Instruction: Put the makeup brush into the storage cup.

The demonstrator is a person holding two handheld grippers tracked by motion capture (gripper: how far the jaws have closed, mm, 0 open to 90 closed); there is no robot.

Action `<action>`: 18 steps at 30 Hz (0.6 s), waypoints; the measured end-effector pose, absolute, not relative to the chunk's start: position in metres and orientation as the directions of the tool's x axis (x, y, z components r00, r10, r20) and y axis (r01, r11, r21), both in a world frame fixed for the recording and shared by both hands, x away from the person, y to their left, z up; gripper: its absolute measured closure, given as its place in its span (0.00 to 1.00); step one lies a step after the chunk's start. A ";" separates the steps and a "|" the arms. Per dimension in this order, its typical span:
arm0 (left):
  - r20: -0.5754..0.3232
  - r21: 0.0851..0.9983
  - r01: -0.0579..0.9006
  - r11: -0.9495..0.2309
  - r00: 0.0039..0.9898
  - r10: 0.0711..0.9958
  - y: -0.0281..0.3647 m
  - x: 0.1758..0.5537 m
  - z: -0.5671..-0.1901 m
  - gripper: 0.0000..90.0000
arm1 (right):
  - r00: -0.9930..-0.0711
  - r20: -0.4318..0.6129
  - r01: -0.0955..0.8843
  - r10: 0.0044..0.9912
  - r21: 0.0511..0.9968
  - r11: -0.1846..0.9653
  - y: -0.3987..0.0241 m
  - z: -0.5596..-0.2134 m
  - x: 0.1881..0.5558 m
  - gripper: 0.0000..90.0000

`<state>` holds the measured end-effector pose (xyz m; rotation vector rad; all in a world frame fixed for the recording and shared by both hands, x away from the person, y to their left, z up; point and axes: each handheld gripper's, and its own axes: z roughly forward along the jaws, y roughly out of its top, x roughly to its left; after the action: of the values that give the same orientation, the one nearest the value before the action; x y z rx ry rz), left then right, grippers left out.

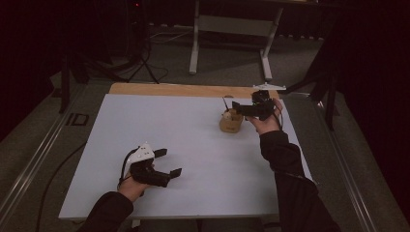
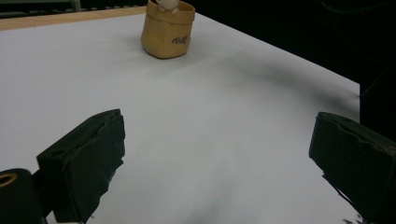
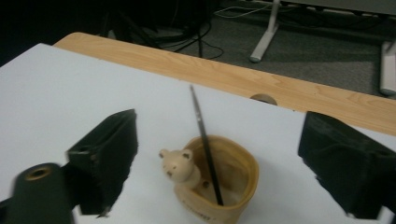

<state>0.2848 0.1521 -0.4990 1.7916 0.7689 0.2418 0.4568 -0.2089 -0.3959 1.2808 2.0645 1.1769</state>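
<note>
A tan cup stands on the white tabletop at the far right. A thin dark stick leans inside the cup, and a small pale bear figure sits at its rim. My right gripper hovers just above and beside the cup, its jaws wide apart and empty, with the cup below the gap. My left gripper rests low at the near left, open and empty, and points across the table toward the cup.
A wooden strip runs along the table's far edge, with a small round hole in it. Beyond stand a desk frame and cables on the dark floor. The table's right edge lies close to the right forearm.
</note>
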 end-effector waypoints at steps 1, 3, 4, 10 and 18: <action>-0.205 0.909 0.380 -0.173 0.767 0.608 0.152 0.285 -0.499 0.04 | -0.486 0.069 0.502 0.871 0.838 0.214 -0.209 -0.395 0.455 0.11; -0.202 0.909 0.378 -0.174 0.765 0.612 0.153 0.284 -0.498 0.04 | -0.508 0.072 0.490 0.859 0.844 0.219 -0.211 -0.392 0.450 0.10; -0.202 0.909 0.379 -0.174 0.764 0.612 0.153 0.284 -0.498 0.04 | -0.523 0.072 0.483 0.849 0.846 0.226 -0.212 -0.391 0.448 0.10; -0.197 0.913 0.370 -0.174 0.770 0.607 0.155 0.285 -0.496 0.04 | -0.573 0.055 0.440 0.817 0.862 0.251 -0.215 -0.385 0.435 0.10; -0.160 0.917 0.344 -0.203 0.782 0.602 0.161 0.286 -0.488 0.04 | -0.641 0.138 0.464 0.755 0.854 0.238 -0.225 -0.383 0.427 0.15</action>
<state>0.2860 0.1613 -0.4879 1.8144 0.7301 0.2779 0.4271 -0.2251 -0.3829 1.1324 2.2120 1.3608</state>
